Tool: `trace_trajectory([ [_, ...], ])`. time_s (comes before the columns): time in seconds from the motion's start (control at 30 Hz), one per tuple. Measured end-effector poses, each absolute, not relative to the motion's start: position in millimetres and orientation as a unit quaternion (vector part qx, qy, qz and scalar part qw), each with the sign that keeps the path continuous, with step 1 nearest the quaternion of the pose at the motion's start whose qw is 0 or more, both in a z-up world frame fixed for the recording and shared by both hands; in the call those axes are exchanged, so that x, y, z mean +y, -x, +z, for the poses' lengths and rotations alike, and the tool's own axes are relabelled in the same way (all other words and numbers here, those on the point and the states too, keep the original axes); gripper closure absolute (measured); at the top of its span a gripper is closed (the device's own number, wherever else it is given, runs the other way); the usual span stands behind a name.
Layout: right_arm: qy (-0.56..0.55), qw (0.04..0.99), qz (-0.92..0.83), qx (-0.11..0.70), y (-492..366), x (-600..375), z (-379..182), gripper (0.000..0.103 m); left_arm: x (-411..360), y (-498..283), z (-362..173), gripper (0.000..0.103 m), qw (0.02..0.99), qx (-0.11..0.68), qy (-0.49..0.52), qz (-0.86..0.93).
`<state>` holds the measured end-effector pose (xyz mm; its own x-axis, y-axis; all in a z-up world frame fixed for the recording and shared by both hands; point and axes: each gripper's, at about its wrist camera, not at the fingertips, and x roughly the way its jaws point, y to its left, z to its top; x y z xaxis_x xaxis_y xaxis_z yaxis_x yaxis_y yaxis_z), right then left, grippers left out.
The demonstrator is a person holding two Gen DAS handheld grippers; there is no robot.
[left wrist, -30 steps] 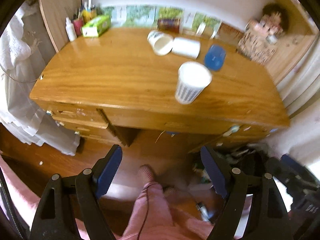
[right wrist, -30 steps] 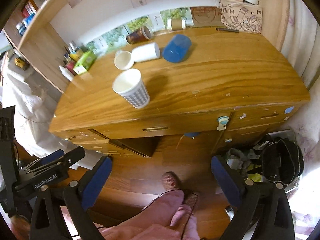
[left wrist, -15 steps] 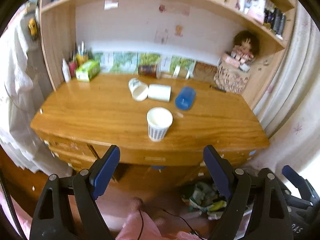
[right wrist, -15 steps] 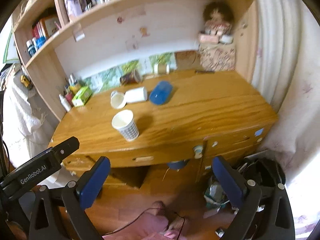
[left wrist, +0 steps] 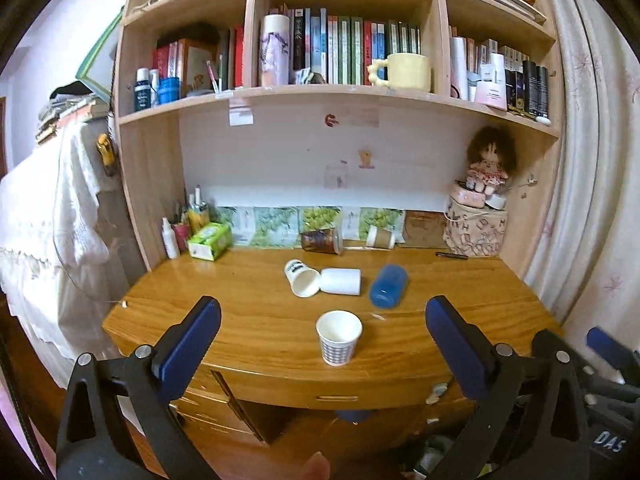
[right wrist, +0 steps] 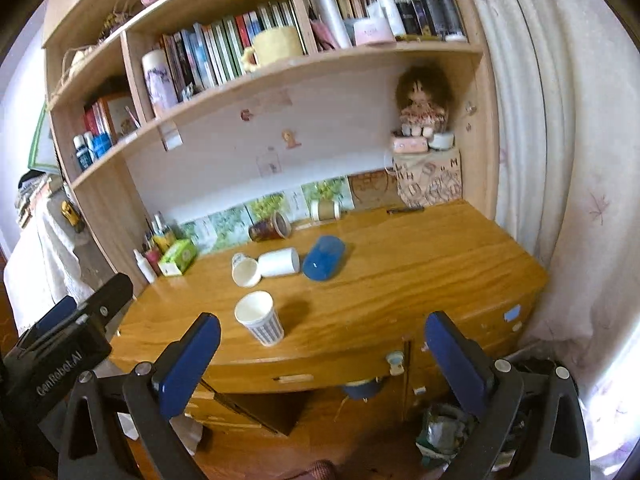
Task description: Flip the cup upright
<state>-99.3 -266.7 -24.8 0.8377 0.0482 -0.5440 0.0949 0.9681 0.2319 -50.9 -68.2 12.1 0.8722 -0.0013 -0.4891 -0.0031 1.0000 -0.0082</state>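
the cups are on the wooden desk (left wrist: 256, 320): a checked paper cup (left wrist: 338, 337) already stands upright near the front edge, while a white cup (left wrist: 303, 282), a second white cup (left wrist: 341, 281) and a blue cup (left wrist: 388, 285) lie on their sides in a row behind it, at about 12 o'clock from the standing one, the two white ones touching, the blue one just beside them at 1 o'clock. two more cups, a brown one (left wrist: 321, 241) and a tan one (left wrist: 381, 237), lie tipped over against the back wall

both tools are held well back from the desk, over the floor. the left gripper (left wrist: 322, 330) has its jaws wide apart and holds nothing; the right gripper (right wrist: 322, 338) is likewise spread wide and empty

the step in hand looks like picking the next fallen cup. i'd judge the blue cup the easiest for the right gripper, since it lies clear of the others. come in low from 6 o'clock, pass beside the standing paper cup rather than over it, and close across the cup's round side, not its rim. squeeze lightly, lift first, then rotate the mouth up so it doesn't roll or knock its neighbours
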Motion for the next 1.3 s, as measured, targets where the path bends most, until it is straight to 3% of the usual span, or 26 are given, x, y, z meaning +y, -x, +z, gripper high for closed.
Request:
trace_trajectory([
  [0.47, -0.080, 0.972, 0.012, 0.220, 106, -245, -6, 0.001, -65, 65, 17, 0.001, 0.975, 0.220, -0.001, 0.033],
  [1.3, -0.089, 0.970, 0.009, 0.227, 110, -253, -9, 0.001, -71, 72, 17, 0.001, 0.977, 0.213, -0.005, 0.029],
])
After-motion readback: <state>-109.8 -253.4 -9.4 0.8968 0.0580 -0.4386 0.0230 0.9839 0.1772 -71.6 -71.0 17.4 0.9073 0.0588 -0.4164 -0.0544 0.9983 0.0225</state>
